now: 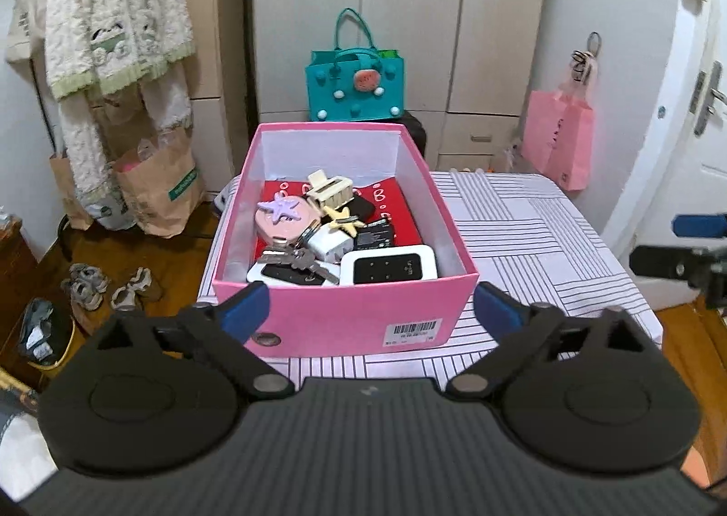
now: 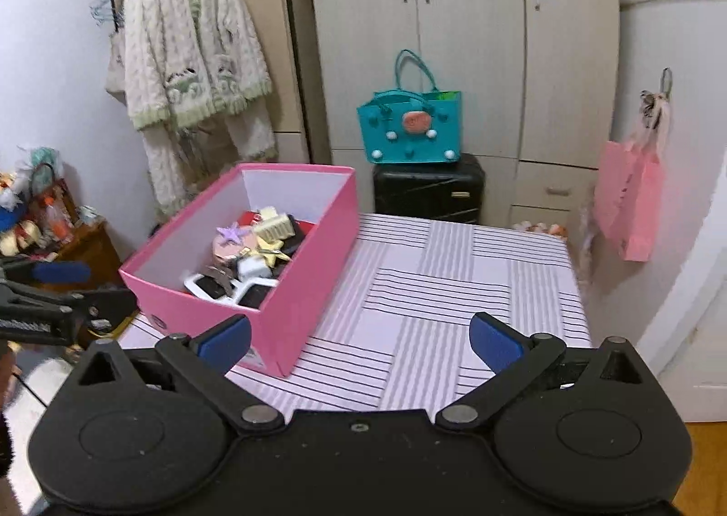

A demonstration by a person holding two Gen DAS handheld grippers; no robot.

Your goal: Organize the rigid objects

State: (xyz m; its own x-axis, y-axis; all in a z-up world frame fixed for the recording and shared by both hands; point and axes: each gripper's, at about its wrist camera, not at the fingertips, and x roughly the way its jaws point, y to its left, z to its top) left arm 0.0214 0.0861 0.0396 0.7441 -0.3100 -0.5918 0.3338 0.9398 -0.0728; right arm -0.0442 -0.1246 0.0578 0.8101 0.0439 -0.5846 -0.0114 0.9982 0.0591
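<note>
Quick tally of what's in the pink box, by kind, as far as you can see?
In the pink box:
White wifi routers: 2
Star clips: 2
Claw hair clip: 1
Key bunch: 1
White charger: 1
Black battery: 1
Pink case: 1
Total: 9, possibly more hidden underneath.

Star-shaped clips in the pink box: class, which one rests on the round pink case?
The purple star clip; it rests on the round pink case. The cream-yellow star clip lies further right, off the case.

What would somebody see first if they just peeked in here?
Probably the bright pink box on the striped table, stuffed with small things such as a purple starfish, keys and a white wifi gadget. Next, the teal bag on a black suitcase behind. Both grippers, left and right, are open and empty.
</note>
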